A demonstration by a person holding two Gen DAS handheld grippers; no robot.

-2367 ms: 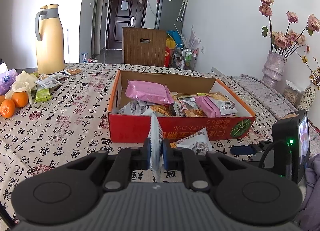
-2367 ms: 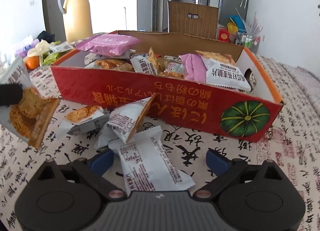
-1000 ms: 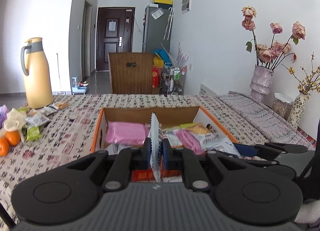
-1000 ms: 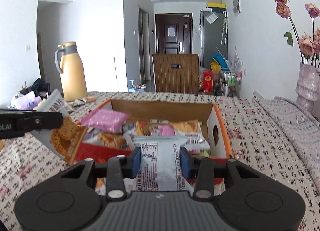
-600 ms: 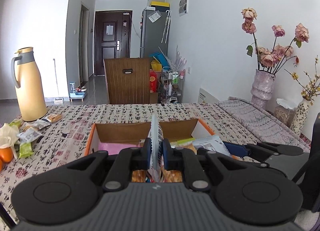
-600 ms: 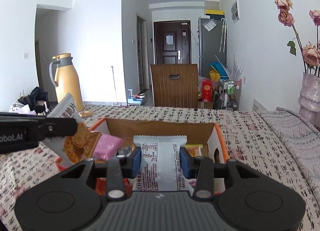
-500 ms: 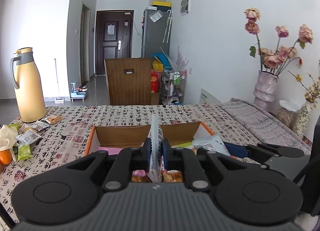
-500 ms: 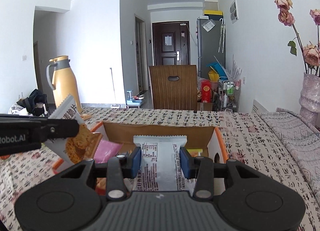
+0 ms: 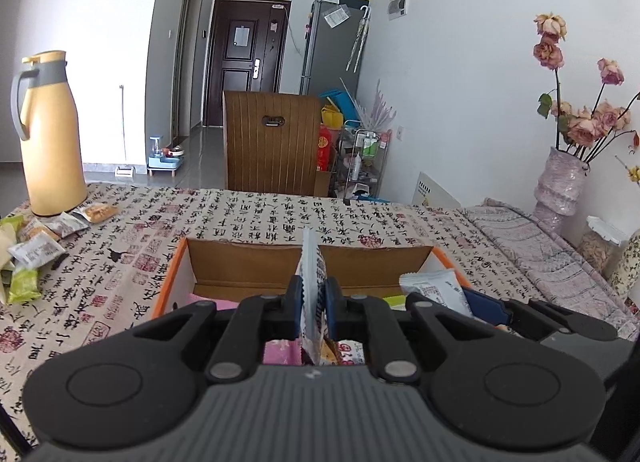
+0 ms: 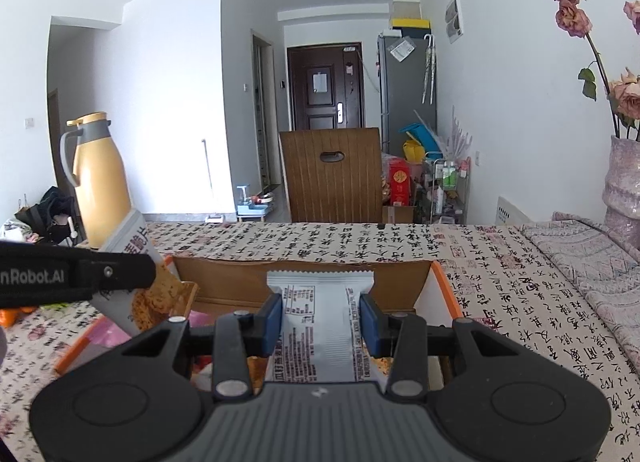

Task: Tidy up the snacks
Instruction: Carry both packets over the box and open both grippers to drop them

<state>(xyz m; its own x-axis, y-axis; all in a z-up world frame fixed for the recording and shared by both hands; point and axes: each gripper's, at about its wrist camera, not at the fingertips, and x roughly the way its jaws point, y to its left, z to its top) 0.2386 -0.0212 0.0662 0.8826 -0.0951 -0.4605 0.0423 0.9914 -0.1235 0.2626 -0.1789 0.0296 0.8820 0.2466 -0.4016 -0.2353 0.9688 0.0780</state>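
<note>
Both tongs carrying stock over the cardboard box (image 9: 304, 266) (part-filled) — left tongs (image 9: 313, 310) clamping an edge-on biscuit packet (image 9: 311, 262), right tongs (image 10: 322, 320) gripping a white wrapper (image 10: 318, 326) — loose snacks (image 9: 36, 240) lying on the worktop (image 9: 248, 214) awaiting collection

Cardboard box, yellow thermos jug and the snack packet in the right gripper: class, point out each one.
cardboard box (image 10: 304, 276), right wrist view, inner face of its far wall
yellow thermos jug (image 9: 50, 142), left wrist view, middle of its body
snack packet (image 10: 320, 326), right wrist view, printed back

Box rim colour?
Orange along the cardboard box rim, brown inside; clearest in the right wrist view.
</note>
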